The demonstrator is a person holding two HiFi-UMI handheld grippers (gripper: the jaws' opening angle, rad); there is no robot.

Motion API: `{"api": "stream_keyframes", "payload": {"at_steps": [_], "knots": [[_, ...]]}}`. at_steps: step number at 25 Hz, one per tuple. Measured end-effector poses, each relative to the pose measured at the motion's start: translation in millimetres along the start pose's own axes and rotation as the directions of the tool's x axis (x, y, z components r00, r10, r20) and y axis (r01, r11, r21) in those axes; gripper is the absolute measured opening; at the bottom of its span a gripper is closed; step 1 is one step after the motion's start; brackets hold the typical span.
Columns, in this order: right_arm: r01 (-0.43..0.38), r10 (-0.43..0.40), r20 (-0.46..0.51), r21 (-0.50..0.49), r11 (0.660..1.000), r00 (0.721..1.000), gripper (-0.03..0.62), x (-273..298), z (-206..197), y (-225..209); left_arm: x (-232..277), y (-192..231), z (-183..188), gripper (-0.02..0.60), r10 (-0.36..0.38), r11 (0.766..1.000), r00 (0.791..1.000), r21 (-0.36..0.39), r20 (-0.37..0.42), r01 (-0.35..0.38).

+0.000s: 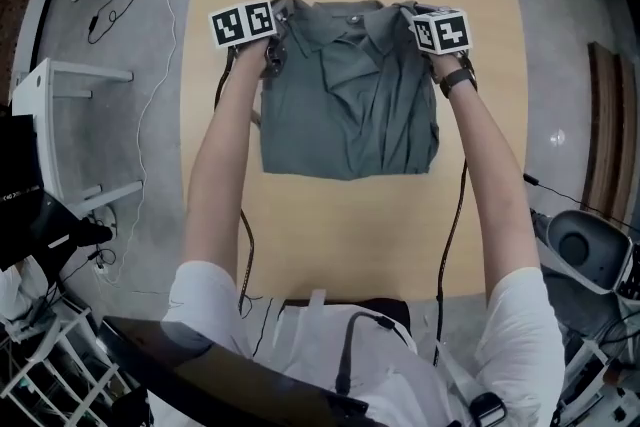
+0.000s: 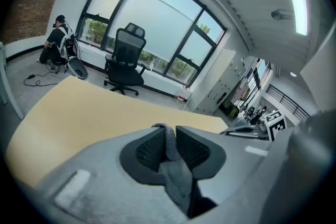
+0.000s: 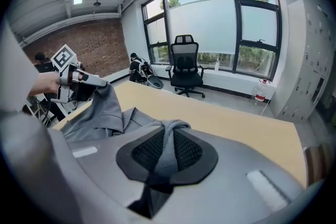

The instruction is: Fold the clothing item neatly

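Note:
A grey polo shirt (image 1: 350, 105) lies folded on the wooden table (image 1: 340, 225), collar at the far side. My left gripper (image 1: 278, 43) is at the shirt's far left corner, my right gripper (image 1: 408, 15) at its far right corner. In the left gripper view a strip of grey fabric (image 2: 176, 173) is pinched between the narrow jaws of the left gripper (image 2: 169, 136). In the right gripper view the right gripper (image 3: 168, 136) is likewise shut on a bunched fold of the shirt (image 3: 105, 113), and the left gripper (image 3: 100, 84) lifts the other corner slightly off the table.
Bare tabletop runs beyond the shirt to the far edge (image 2: 79, 102). A black office chair (image 3: 186, 65) stands past that edge by the windows. A white rack (image 1: 60, 135) and cables sit on the floor at left. A person (image 2: 58, 44) crouches near the window.

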State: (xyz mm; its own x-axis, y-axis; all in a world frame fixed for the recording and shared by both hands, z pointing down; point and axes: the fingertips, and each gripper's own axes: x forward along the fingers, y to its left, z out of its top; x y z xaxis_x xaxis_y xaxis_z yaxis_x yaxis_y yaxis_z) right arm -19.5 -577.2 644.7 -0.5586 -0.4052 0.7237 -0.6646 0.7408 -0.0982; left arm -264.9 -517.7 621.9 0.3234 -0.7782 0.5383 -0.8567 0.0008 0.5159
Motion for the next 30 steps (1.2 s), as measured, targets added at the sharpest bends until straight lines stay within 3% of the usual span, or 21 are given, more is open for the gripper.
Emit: {"api": "stream_keyframes", "payload": {"at_steps": [2, 6, 9, 10, 12, 16, 18, 19, 22, 25, 27, 30], "knots": [[0.024, -0.024, -0.019, -0.021, 1.0, 1.0, 0.073, 2, -2, -8, 5, 7, -8, 0.166, 0.03, 0.999, 0.999, 0.023, -0.041, -0.029], [0.029, -0.029, 0.003, -0.027, 0.999, 1.0, 0.257, -6, -4, -14, -10, 14, -10, 0.183, 0.088, 0.988, 0.995, 0.132, -0.053, -0.08], [0.0, 0.0, 0.035, 0.01, 1.0, 0.999, 0.337, -23, -2, -11, -36, 13, 0, 0.212, 0.127, 0.966, 0.992, 0.226, -0.002, -0.123], [-0.003, 0.003, 0.037, 0.017, 1.0, 0.999, 0.391, -30, -3, -11, -45, 11, 1, 0.212, 0.132, 0.96, 0.991, 0.245, 0.013, -0.131], [0.039, -0.039, 0.035, 0.003, 0.999, 0.999, 0.457, -50, 1, -17, -62, 3, 4, 0.212, 0.133, 0.952, 0.99, 0.272, 0.038, -0.138], [0.091, -0.086, 0.09, -0.048, 0.995, 0.992, 0.421, -92, 20, -14, -99, -29, 9, 0.207, 0.092, 0.94, 0.991, 0.319, 0.102, -0.12], [0.09, -0.082, 0.132, -0.056, 0.994, 0.988, 0.346, -115, 23, 3, -117, -51, -2, 0.202, 0.051, 0.94, 0.991, 0.329, 0.12, -0.089], [0.09, -0.08, 0.154, -0.055, 0.994, 0.985, 0.311, -128, 22, 13, -128, -62, -10, 0.169, 0.036, 0.937, 0.991, 0.34, 0.125, -0.077], [0.089, -0.079, 0.259, -0.026, 0.996, 0.963, 0.177, -170, 13, 58, -164, -97, -30, 0.002, 0.003, 0.918, 0.987, 0.391, 0.159, -0.066], [0.06, -0.076, 0.418, 0.051, 0.997, 0.905, 0.006, -216, -1, 117, -198, -137, -57, 0.002, -0.073, 0.914, 0.98, 0.405, 0.183, -0.007], [0.007, -0.051, 0.489, 0.091, 0.996, 0.871, 0.006, -242, -19, 161, -219, -164, -84, 0.002, -0.117, 0.913, 0.975, 0.406, 0.189, 0.031], [-0.085, 0.021, 0.542, 0.093, 0.992, 0.84, 0.006, -276, -45, 235, -252, -194, -129, 0.002, -0.157, 0.916, 0.971, 0.393, 0.178, 0.076]]}}
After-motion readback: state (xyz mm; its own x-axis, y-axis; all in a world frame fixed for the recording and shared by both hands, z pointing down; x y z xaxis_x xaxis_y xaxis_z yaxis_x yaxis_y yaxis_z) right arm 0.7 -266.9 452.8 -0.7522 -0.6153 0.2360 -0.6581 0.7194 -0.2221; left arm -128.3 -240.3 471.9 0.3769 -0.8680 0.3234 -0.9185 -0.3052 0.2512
